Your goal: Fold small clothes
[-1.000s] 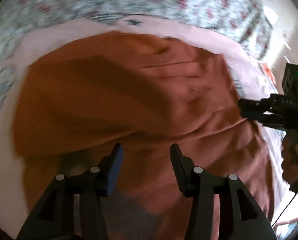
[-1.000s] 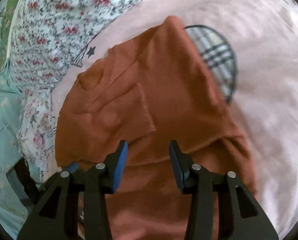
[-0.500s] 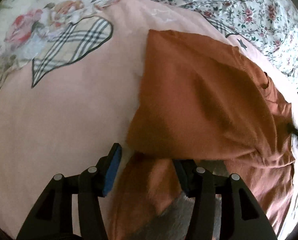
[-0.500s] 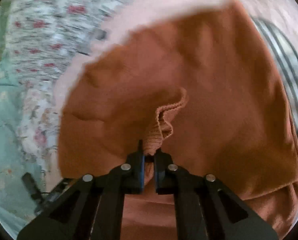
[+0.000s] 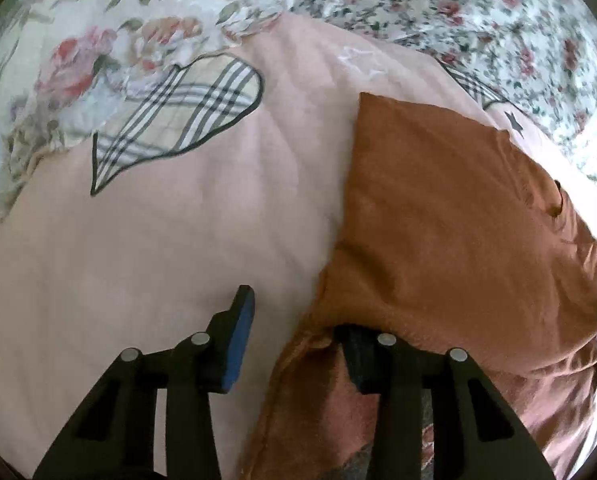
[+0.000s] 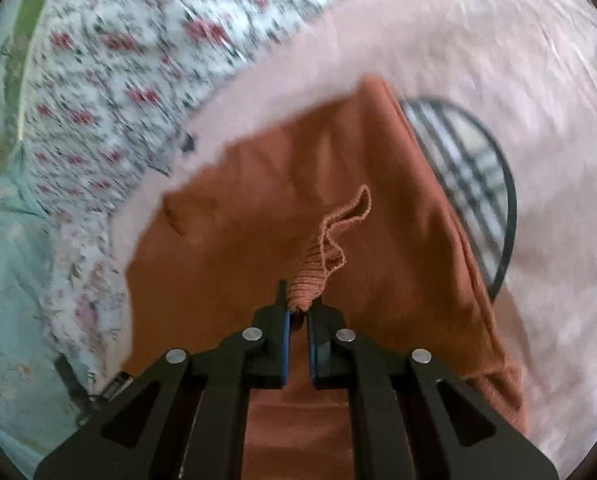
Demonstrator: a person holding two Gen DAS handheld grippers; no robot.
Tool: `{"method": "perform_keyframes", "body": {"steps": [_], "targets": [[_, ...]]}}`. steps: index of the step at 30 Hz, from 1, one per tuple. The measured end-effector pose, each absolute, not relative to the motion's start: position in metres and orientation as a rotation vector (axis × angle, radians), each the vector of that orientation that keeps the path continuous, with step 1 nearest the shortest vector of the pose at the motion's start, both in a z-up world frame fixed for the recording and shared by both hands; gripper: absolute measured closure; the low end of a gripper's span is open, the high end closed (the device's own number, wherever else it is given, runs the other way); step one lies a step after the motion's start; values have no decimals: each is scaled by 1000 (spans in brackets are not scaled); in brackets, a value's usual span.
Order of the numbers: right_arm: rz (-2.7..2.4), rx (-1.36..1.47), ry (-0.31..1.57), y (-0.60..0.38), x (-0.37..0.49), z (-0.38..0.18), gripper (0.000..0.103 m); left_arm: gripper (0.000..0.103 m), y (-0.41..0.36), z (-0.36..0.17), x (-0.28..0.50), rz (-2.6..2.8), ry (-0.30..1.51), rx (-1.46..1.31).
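A rust-orange garment [image 5: 450,216] lies partly folded on a pink blanket [image 5: 178,232]. My left gripper [image 5: 294,320] is open at the garment's lower left edge; its left finger is over the blanket and its right finger is tucked under the cloth's edge. In the right wrist view the same garment [image 6: 258,208] spreads ahead. My right gripper [image 6: 298,304] is shut on a ribbed cuff or hem [image 6: 330,236] of the garment, which stands bunched up above the jaws.
The pink blanket [image 6: 498,40] bears plaid heart patches [image 5: 178,116] [image 6: 470,168]. A floral bedsheet [image 5: 458,4] [image 6: 118,72] lies beyond it. A pale teal cloth [image 6: 14,280] is at the left in the right wrist view.
My right gripper closed on the garment's ribbed edge and has drawn it up and back. My left gripper swung to the garment's left edge and slid one finger under it.
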State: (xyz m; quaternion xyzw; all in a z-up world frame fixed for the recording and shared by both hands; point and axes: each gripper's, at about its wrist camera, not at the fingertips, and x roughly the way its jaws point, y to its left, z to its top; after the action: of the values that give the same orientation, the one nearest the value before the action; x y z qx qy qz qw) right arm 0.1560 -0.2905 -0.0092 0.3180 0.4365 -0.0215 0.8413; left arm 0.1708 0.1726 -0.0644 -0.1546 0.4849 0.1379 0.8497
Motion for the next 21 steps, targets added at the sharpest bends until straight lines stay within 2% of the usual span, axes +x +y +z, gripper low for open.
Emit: {"method": "perform_keyframes", "body": {"steps": [5, 12, 15, 20, 21], "targets": [[-2, 647, 831, -292, 152, 7, 95, 61, 188, -73, 163, 279, 1026, -437], [-117, 526, 994, -290, 159, -33, 93, 60, 187, -72, 162, 281, 1030, -440], [-178, 500, 975, -291, 151, -26, 86, 60, 190, -73, 161, 270, 1032, -458], [-209, 447, 901, -281, 143, -2, 85, 59, 195, -73, 159, 258, 1038, -508], [-176, 456, 893, -278, 144, -1, 82, 59, 197, -74, 158, 256, 1039, -525]]}}
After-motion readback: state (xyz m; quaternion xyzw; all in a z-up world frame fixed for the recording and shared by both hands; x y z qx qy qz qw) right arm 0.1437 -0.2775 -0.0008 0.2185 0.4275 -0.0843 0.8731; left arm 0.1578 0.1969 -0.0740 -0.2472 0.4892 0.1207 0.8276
